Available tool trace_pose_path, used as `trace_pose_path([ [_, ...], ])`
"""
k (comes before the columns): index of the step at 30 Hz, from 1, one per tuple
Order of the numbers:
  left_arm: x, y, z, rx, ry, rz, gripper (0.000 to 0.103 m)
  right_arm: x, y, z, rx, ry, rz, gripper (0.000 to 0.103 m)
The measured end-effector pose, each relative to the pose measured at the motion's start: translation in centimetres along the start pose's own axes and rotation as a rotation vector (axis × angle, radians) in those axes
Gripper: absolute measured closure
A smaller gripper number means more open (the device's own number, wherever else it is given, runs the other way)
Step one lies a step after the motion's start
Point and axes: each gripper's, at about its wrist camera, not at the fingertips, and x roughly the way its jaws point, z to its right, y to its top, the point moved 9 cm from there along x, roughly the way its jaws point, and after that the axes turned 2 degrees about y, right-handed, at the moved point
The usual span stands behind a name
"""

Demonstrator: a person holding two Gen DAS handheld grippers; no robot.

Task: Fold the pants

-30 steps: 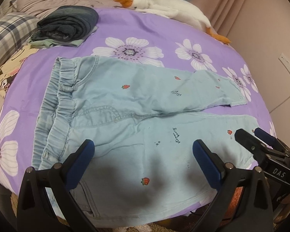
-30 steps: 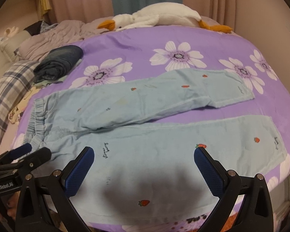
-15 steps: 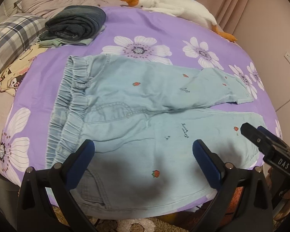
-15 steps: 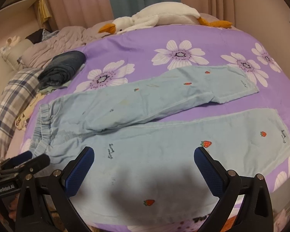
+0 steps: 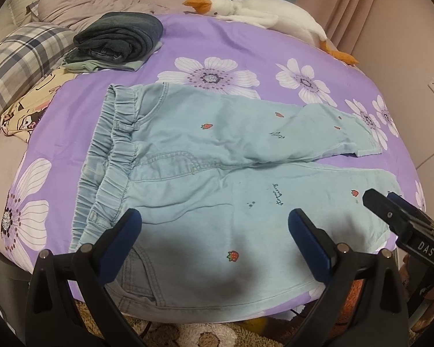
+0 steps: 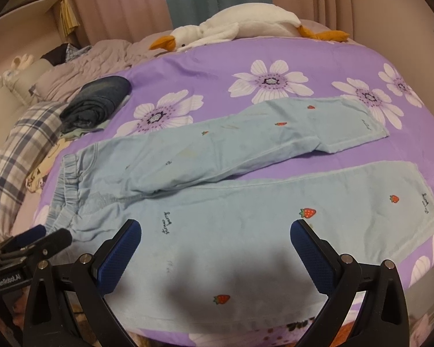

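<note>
Bed with purple bedspread printed with white flowers (image 5: 222,49) fills both views. Light blue strawberry-print pants (image 5: 205,190) lie spread flat on it along the near edge, elastic waistband toward the left edge, both legs running toward the right edge; the far leg angles away from the near one, and the near leg's lower edge hangs slightly over the bed's near edge. White plush goose with orange beak and feet (image 6: 240,29) lies along the far edge. Folded stack of dark denim on pale green clothes (image 5: 118,43) sits near the far-left corner, apart from the pants; a grey-and-white plaid pillow (image 5: 23,60) beside it at the left edge. Left gripper (image 5: 214,231) hovers over the waist end, blue pads spread wide, grasping nothing. Right gripper (image 6: 215,238) over the near leg, pads likewise wide apart and empty; contact with fabric looks absent, but fisheye makes height hard to judge.
</note>
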Motion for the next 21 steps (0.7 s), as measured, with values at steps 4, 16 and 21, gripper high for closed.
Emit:
trace_pose_path([
  [4,0.1,0.0,0.4,0.009,0.006,-0.002,0.002,-0.1,-0.2,0.3,0.005,-0.001,-0.001,0.000],
  [16,0.5,-0.4,1.2,0.032,0.001,-0.015,0.002,-0.1,-0.4,1.3,0.032,-0.009,-0.006,0.000],
  [21,0.5,-0.4,1.7,0.044,-0.008,-0.020,0.002,-0.1,-0.3,1.7,0.043,-0.011,-0.006,0.000],
])
